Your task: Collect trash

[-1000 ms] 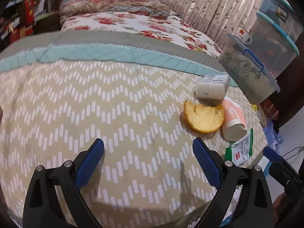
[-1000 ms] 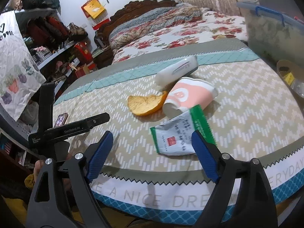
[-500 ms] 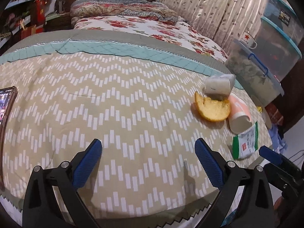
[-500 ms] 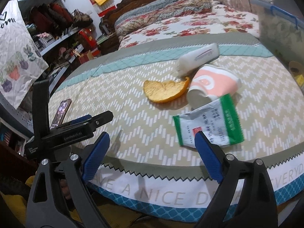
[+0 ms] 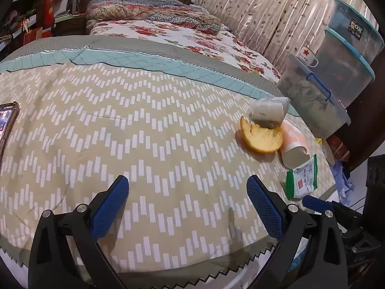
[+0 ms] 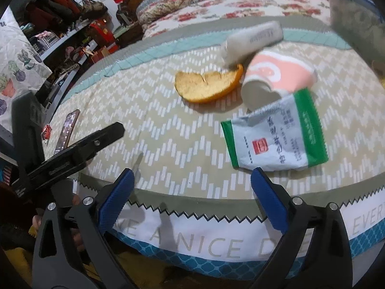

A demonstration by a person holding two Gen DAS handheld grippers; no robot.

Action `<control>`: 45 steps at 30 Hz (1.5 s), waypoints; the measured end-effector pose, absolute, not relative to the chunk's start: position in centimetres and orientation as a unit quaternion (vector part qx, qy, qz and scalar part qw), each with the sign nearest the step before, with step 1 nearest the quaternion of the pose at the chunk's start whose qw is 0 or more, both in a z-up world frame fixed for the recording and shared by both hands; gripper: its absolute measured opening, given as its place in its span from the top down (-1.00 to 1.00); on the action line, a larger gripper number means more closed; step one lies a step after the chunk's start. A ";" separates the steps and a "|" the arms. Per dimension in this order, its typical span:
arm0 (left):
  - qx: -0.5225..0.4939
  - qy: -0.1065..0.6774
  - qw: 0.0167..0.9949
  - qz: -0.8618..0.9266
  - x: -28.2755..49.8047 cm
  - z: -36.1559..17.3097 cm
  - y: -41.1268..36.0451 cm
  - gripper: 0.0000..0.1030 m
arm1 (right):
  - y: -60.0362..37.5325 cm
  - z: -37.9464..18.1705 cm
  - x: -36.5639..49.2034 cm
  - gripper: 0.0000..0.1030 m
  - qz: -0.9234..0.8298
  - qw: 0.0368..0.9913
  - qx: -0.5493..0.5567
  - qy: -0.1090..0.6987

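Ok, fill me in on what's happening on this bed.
A person holds a claw in each hand over the zigzag-patterned beige blanket. The right claw, its jaws just opened wider and empty, hangs near the green-and-white foil sachet. The orange peel, pink paper cup and white tube lie untouched. The left claw is open and empty.

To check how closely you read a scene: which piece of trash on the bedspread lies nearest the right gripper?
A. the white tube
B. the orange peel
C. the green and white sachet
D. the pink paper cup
C: the green and white sachet lies just ahead of the right gripper, whose fingers are apart and empty.
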State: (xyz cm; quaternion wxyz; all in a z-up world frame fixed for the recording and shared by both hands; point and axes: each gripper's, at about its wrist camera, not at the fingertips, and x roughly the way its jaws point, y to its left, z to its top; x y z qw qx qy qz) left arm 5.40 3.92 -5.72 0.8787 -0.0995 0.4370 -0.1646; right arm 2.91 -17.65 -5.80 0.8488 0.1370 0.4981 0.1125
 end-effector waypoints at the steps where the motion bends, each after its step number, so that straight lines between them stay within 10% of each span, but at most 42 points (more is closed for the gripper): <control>1: -0.100 0.436 0.879 -0.166 5.3 -5.7 4.0 -0.83 | -17.8 -6.1 3.0 -0.88 0.109 0.845 0.141 0.504; 45: -0.074 0.460 0.868 -0.172 5.3 -5.6 3.7 -0.83 | -18.3 -7.1 3.2 -0.95 0.123 0.837 0.146 0.514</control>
